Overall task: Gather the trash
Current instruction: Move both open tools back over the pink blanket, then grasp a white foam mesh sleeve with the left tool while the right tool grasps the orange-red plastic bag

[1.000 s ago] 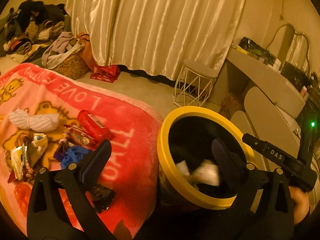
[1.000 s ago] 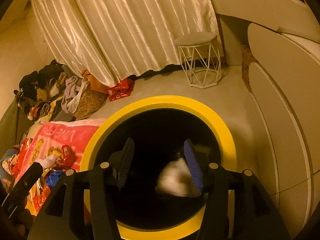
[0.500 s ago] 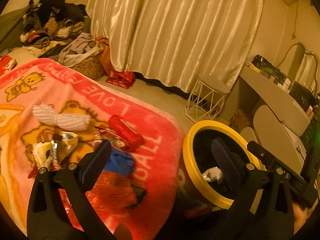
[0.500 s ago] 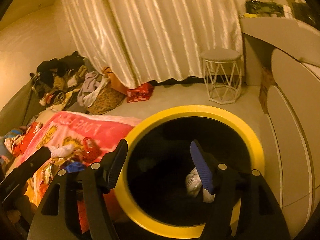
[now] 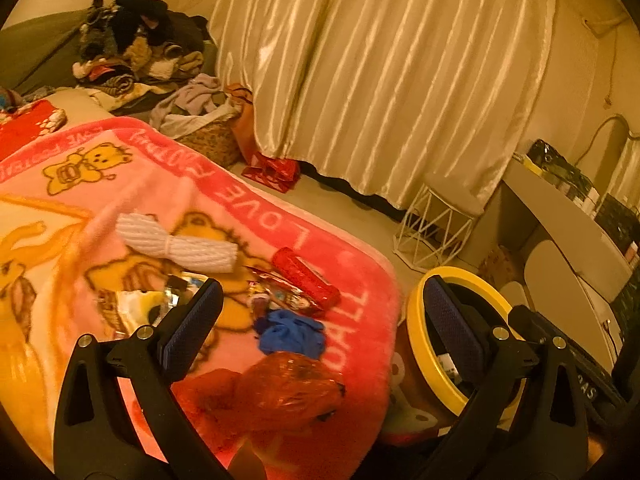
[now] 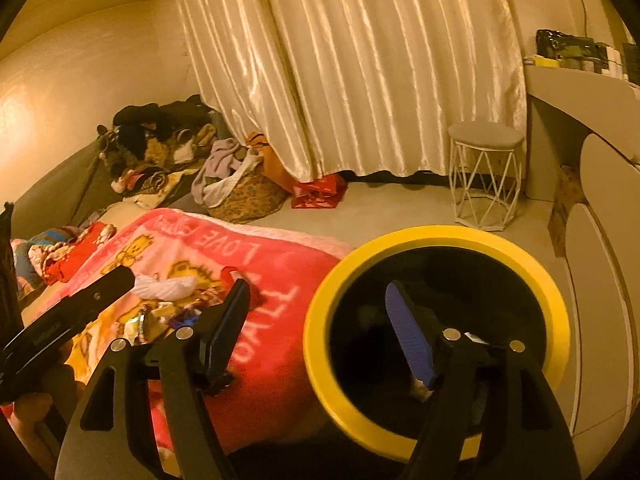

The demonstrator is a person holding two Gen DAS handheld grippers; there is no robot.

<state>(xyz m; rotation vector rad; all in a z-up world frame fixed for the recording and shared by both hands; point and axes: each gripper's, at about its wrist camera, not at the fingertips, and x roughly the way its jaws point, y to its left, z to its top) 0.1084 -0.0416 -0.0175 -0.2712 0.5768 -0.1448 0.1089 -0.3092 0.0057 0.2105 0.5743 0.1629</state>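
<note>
A little white trash (image 5: pixel 447 365) was seen inside the yellow bin (image 6: pixel 436 236); wrappers (image 5: pixel 296 300), a blue scrap (image 5: pixel 290 332) and a red bag (image 5: pixel 280 396) were left on the blanket (image 5: pixel 120 184); the left tongs (image 5: pixel 320 320) were spread and empty; the right tongs (image 6: pixel 316 332) were opening, empty.

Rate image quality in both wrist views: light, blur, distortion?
Left wrist: dim orange cast, fisheye bending, blanket smeared at left, curtain glary. Right wrist: same cast, bin rim slightly soft, interior black, curtain sheen blown out.
</note>
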